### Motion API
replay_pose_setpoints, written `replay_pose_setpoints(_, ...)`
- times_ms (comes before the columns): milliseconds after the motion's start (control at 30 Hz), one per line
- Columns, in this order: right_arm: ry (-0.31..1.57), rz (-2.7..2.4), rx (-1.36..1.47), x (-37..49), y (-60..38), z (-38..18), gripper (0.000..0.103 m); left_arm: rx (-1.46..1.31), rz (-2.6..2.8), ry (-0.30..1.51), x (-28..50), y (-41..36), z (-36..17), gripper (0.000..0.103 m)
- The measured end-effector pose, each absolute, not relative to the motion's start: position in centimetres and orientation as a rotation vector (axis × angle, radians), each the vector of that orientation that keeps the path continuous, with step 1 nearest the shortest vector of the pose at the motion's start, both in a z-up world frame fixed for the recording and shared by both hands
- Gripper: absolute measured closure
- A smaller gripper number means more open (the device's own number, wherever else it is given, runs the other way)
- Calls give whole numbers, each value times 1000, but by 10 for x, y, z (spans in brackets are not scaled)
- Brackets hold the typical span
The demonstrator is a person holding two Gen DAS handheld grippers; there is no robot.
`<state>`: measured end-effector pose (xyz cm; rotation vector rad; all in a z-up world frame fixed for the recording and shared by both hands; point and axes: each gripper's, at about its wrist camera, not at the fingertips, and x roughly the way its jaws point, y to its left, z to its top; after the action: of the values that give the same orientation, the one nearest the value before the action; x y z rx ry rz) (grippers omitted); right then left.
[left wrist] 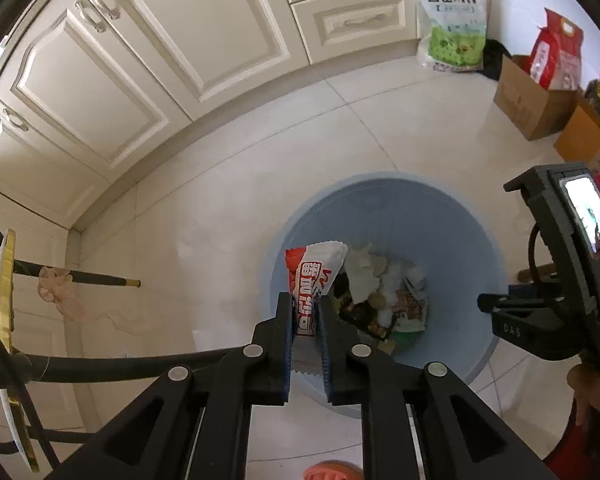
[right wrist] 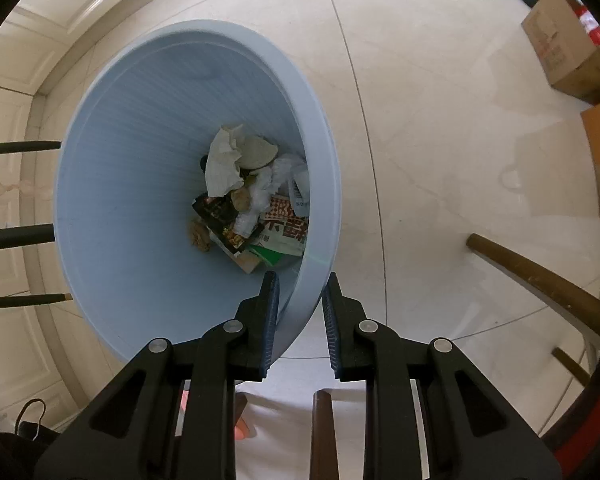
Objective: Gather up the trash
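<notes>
Our left tongs (left wrist: 305,320) are clamped on a red-and-white snack wrapper (left wrist: 314,270), which stands up between the blue pads with its zigzag lower edge poking out below them. The wrapper hangs over the near-left part of the mouth of the pale blue trash bin (left wrist: 452,216), so the piece of trash we carry is already above its target.

Our right tongs (right wrist: 300,312) are parted and hold nothing; they straddle the near rim of the trash bin (right wrist: 112,208), one finger inside and one outside, though we cannot tell whether either pad touches the rim. In the left view the right tool sits at the far right, just beside the bin.

At the bottom of the bin lies a heap of rubbish (right wrist: 252,200): crumpled white paper, dark and printed wrappers, some brownish scraps.

Further out, the bin stands on the tiled floor (left wrist: 260,168) in front of cream cabinets (left wrist: 140,60). A rice bag (left wrist: 452,20) leans against them on the far right, with cardboard boxes (left wrist: 532,100) near it.

We judge the step in hand to be the drop. The next move calls for opening the left tongs, perhaps after shifting a little further over the opening, so the light wrapper falls inside rather than catching the rim or clinging to a pad.
</notes>
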<state>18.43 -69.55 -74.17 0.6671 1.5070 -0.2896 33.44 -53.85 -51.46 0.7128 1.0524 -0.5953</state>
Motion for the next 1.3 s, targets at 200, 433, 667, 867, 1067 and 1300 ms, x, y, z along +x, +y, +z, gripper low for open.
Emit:
replay_pose_setpoints(200,1508,-289,673,184,-698,-741,82,712,-600,1036,323,-543,-515,88)
replay_pose_setpoints(433,1511,-289,676,184,-698,-742,82,715,-604,1018,312,-543,-517,38)
replay_pose_setpoints(667,1508,-293,684,185,-701,-743,82,688,-570,1063,317,-526,-515,33)
replay_pose_setpoints(867,1427,-361,638,186,-708,-723,52,653,-514,1106,326,-502,-510,33)
replay_pose_setpoints(1067,1243,-412,670,173,-719,-678,42,565,-574,1039,314,-470,-451,33)
replay_pose_setpoints(1300,941,-333,705,150,-691,-526,40,388,-618,863,292,-431,-349,33)
